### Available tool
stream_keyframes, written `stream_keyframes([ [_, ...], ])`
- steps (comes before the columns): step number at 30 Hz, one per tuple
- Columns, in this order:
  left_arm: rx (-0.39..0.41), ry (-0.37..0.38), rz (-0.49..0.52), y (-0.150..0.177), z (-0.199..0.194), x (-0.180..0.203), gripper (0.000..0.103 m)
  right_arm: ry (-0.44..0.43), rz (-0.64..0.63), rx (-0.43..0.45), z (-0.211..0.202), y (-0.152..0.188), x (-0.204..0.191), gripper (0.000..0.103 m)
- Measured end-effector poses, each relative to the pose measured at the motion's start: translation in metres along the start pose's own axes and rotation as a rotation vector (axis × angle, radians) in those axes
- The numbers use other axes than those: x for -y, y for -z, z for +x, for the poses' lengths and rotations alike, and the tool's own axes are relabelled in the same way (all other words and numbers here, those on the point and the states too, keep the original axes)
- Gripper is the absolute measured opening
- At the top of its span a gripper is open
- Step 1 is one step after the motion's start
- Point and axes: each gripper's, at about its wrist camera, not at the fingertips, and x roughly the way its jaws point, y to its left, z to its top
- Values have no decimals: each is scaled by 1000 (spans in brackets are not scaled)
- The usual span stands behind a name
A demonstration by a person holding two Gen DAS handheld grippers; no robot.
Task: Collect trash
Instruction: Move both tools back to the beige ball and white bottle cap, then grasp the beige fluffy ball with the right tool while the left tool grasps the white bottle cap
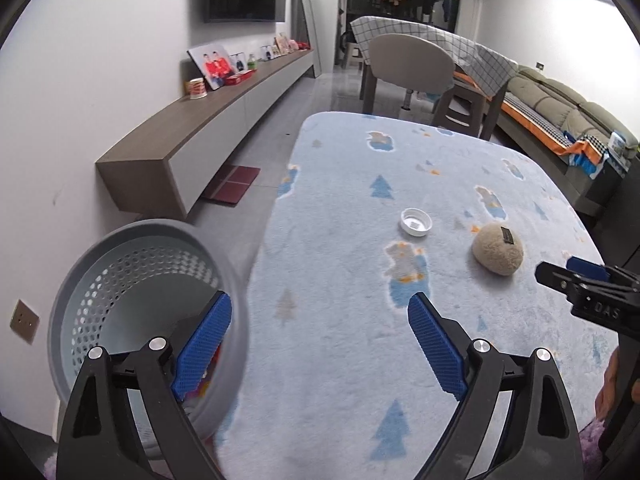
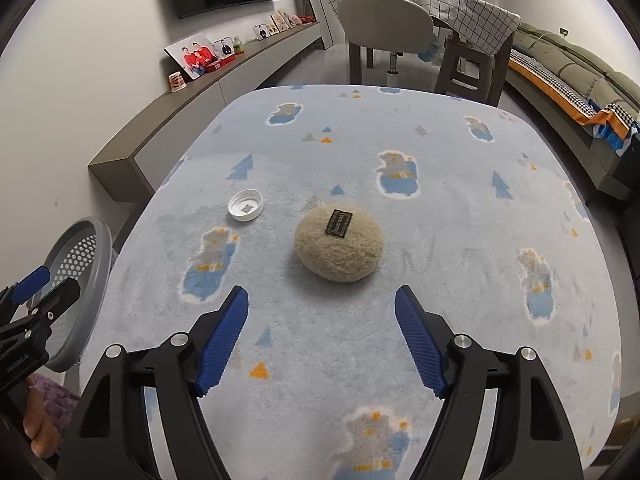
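A white bottle cap (image 1: 416,222) (image 2: 245,205) lies open side up on the table's pale blue fleece cover (image 1: 340,380). To its right rests a beige fuzzy ball (image 1: 498,250) (image 2: 340,246) with a black label. My left gripper (image 1: 319,298) hangs open and empty at the table's left edge, its left finger over the grey perforated basket (image 1: 132,268) (image 2: 100,264). My right gripper (image 2: 322,290) stands open with nothing in it, just short of the fuzzy ball. Each gripper shows at the edge of the other's view: the right gripper (image 1: 560,268) and the left gripper (image 2: 60,282).
The basket sits below the table's left edge, with something colourful at its bottom. A long wall shelf (image 1: 208,128) with photos and a cup runs along the left. A chair (image 1: 412,64), a covered table and a sofa (image 1: 560,108) stand beyond. A hand (image 2: 38,428) holds the left gripper.
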Motion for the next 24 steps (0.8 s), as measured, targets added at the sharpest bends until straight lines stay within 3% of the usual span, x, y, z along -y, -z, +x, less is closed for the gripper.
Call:
stream_keyframes([
  [17, -92, -1, 19, 19, 49, 7, 89, -60, 21, -93, 81, -21, 18, 74],
  [24, -109, -15, 34, 25, 57, 9, 89, -43, 19, -82, 95, -28, 16, 74],
])
